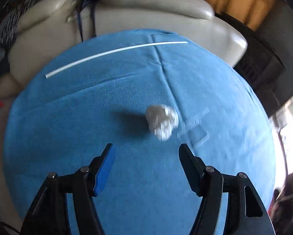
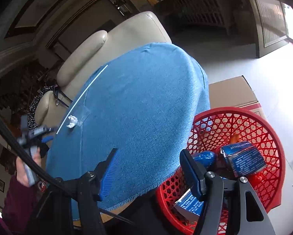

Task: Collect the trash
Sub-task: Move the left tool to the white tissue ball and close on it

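Two pieces of trash show on the blue cloth [image 1: 87, 117] that covers the table: a crumpled white paper ball [image 1: 162, 122] and a long thin white straw [image 1: 111, 53]. The left gripper [image 1: 145, 146] hovers over the cloth with its jaws apart and nothing between them. The paper ball lies just beyond its fingertips, a little to the right of their midline, so the coming move looks like a short reach forward and slightly right. The ball is roughly round, so no turn of the wrist seems needed. The straw lies well beyond it at the far side, its long axis running left to right across the view. A clear flat scrap sits just right of the ball; what it is cannot be told.

The right gripper [image 2: 148, 152], also open and empty, hangs at the near edge of the cloth beside the red basket [image 2: 268, 129], which already holds blue packets. The left hand is plainly nearer the ball.
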Available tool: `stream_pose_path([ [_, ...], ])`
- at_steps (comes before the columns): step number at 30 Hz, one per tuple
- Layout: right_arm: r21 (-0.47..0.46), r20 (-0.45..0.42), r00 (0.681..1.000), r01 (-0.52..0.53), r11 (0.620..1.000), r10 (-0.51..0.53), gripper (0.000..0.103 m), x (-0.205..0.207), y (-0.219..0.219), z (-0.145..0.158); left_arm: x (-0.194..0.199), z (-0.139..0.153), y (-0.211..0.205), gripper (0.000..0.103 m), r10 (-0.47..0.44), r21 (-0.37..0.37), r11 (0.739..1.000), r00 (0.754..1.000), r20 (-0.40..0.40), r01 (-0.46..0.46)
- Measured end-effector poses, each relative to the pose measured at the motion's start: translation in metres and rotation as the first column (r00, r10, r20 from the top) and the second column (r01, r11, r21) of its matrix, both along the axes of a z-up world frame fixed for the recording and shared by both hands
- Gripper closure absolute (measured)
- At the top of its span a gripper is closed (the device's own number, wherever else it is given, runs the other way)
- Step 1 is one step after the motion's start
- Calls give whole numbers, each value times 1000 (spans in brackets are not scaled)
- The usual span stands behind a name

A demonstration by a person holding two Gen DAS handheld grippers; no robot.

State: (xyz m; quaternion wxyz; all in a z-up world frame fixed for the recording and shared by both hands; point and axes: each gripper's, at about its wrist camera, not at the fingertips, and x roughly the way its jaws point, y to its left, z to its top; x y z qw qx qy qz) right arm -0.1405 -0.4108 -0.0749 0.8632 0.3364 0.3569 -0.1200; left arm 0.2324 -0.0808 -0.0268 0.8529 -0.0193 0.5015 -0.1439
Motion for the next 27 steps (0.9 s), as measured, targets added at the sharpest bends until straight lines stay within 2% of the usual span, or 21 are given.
stream_pose_path([
  [9,-6,-21,1000,-20,1000,20,36,8,8,-4,60,-18,-19,35,84,-77,992,984,-157,-97],
  [15,8,-43,999,-24,1000,24,36,12,9,-10,78,-34,-30,35,76,-98,990,978,-195,-97],
  [16,6,-45,999,-27,1000,28,36,14,11,-10,79,-36,-32,39,73,-100,991,978,-194,-93],
  [17,2,-47,998,-33,999,33,36,16,13,-10,80,-37,-33,50,64,-102,991,979,-194,-85],
  [19,-14,-52,997,-53,999,52,36,23,18,-7,83,-43,-37,60,42,-92,994,979,-197,-61],
  [21,-26,-54,996,-78,997,76,36,32,23,-3,86,-46,-38,63,32,-85,995,982,-184,-48],
  [24,-35,-51,991,-128,991,126,36,54,34,5,83,-46,-31,68,17,-116,993,985,-174,-38],
  [27,-10,-55,982,-181,983,180,36,87,47,14,76,-45,-21,69,-8,-110,994,990,-144,-8],
])
